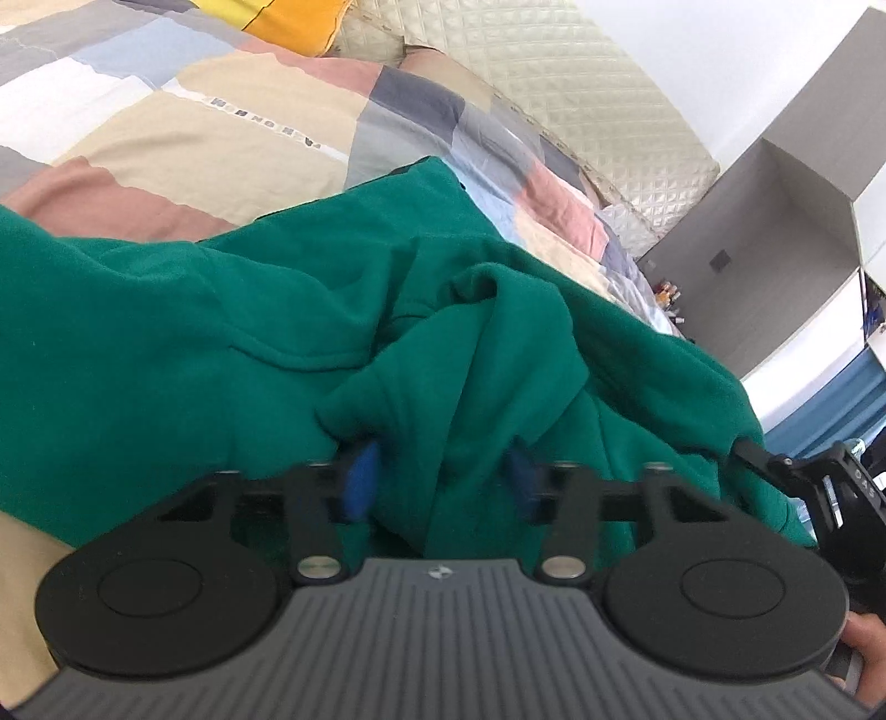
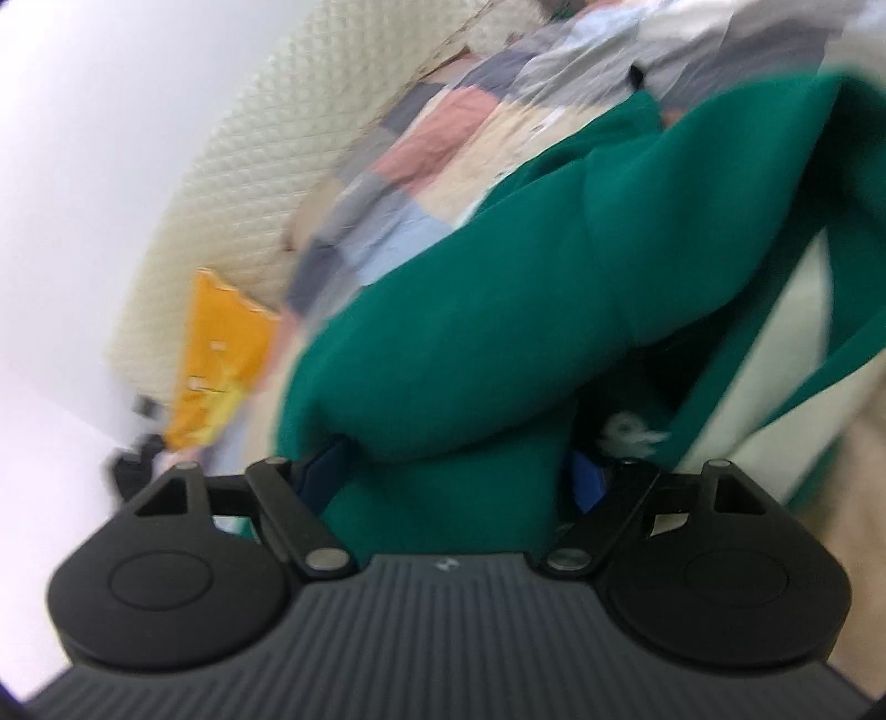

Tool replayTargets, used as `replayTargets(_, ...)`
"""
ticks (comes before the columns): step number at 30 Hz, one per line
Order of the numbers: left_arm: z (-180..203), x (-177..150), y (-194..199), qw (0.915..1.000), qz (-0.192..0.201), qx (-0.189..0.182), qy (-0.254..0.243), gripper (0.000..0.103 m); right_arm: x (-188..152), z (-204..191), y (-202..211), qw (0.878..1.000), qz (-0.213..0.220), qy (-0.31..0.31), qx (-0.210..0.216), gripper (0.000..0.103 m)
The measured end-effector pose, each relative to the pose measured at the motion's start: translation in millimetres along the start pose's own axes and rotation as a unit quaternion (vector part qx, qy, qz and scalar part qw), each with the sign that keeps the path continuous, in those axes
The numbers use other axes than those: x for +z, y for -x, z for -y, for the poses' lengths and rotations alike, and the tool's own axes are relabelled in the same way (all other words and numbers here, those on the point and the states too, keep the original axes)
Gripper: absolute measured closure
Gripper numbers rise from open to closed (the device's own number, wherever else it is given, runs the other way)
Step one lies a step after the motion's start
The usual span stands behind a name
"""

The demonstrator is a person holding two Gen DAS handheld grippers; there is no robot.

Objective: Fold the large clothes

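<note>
In the left wrist view, the left gripper (image 1: 440,476) had its jaws drawn in on a bunched ridge of the green garment (image 1: 166,332), the blue pads (image 1: 362,479) pressing the fabric from both sides. The garment lay crumpled across the bed's patchwork quilt (image 1: 166,122), its far edge running from 9 o'clock up toward 1 o'clock, with bare quilt beyond it from 10 to 12 o'clock. A quilted cream headboard (image 1: 581,94) closed that side, and an orange cushion (image 1: 288,22) sat at 11 o'clock. At 4 o'clock part of the right gripper (image 1: 830,487) touched the garment's hem. In the blurred right wrist view, the right gripper (image 2: 454,476) stood with jaws spread wide around a thick fold of the green garment (image 2: 498,310); whether the pads pressed it I could not tell. Quilt (image 2: 421,160) showed at 12 o'clock, the headboard (image 2: 238,183) at 10, and the cushion (image 2: 221,360) at 9.
</note>
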State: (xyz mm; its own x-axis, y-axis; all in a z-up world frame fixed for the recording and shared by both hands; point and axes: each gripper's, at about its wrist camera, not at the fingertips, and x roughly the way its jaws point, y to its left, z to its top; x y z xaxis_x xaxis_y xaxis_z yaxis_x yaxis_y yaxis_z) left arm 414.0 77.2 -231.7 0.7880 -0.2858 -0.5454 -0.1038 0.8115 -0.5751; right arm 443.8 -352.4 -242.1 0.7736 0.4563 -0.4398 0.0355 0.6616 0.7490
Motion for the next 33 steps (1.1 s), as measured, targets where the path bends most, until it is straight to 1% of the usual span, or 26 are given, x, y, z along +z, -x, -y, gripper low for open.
replayTargets(1,1,0,2,1.0,0.004,-0.002,0.001,0.078,0,2,1,1.0,-0.001,-0.011,0.014,0.02)
replayTargets(2,3,1,5,0.9999,0.01,-0.003,-0.001,0.082,1,3,3,0.999,0.001,-0.02,0.027,0.019)
replayTargets(4,4,3,15,0.9996,0.024,-0.015,0.001,0.088,2,6,9,0.996,0.005,-0.044,0.072,0.019)
replayTargets(5,4,3,21,0.9993,0.027,-0.025,0.007,0.089,3,8,12,0.993,0.005,-0.059,0.098,0.019)
replayTargets(7,7,6,34,0.9991,0.018,-0.038,0.004,0.091,4,8,21,0.985,0.01,-0.077,0.153,0.019)
replayTargets(9,9,4,52,0.9983,0.022,-0.053,0.002,0.09,3,4,31,0.98,0.019,-0.076,0.185,0.019)
replayTargets(13,10,-11,84,0.9973,0.026,-0.069,-0.006,0.091,-2,-5,46,0.969,0.029,-0.066,0.235,0.019)
replayTargets(15,8,-21,100,0.9959,0.021,-0.088,-0.002,0.091,-3,-9,53,0.965,0.029,-0.062,0.255,0.019)
replayTargets(17,7,-29,114,0.994,0.014,-0.108,0.001,0.092,-4,-9,56,0.962,0.028,-0.066,0.262,0.019)
replayTargets(20,2,-43,132,0.9891,0.005,-0.146,0.021,0.093,-8,-5,56,0.972,0.013,-0.068,0.225,0.019)
replayTargets(21,-1,-49,136,0.9878,0.001,-0.152,0.032,0.093,-11,-3,55,0.975,0.006,-0.073,0.209,0.019)
replayTargets(23,-3,-59,138,0.9871,-0.013,-0.155,0.04,0.093,-16,2,50,0.982,-0.02,-0.076,0.174,0.02)
replayTargets(24,-4,-63,138,0.9881,-0.02,-0.147,0.04,0.093,-20,2,46,0.985,-0.039,-0.072,0.151,0.02)
replayTargets(25,-3,-66,138,0.9892,-0.025,-0.14,0.035,0.093,-25,1,42,0.988,-0.051,-0.068,0.131,0.022)
replayTargets(27,-1,-68,134,0.992,-0.037,-0.118,0.023,0.093,-37,-2,35,0.992,-0.081,-0.051,0.078,0.031)
replayTargets(28,-1,-68,130,0.9934,-0.044,-0.104,0.018,0.093,-42,-6,31,0.994,-0.095,-0.034,0.05,0.038)
replayTargets(29,-2,-69,127,0.9944,-0.047,-0.094,0.013,0.093,-46,-8,30,0.994,-0.099,-0.021,0.033,0.042)
replayTargets(30,-2,-68,123,0.9951,-0.051,-0.084,0.01,0.093,-49,-10,31,0.995,-0.096,-0.012,0.027,0.043)
replayTargets(31,-3,-69,120,0.9955,-0.057,-0.076,0.01,0.093,-50,-11,33,0.995,-0.092,-0.01,0.026,0.048)
replayTargets(33,-5,-68,117,0.9955,-0.064,-0.069,0.012,0.092,-51,-15,39,0.996,-0.084,-0.005,0.024,0.063)
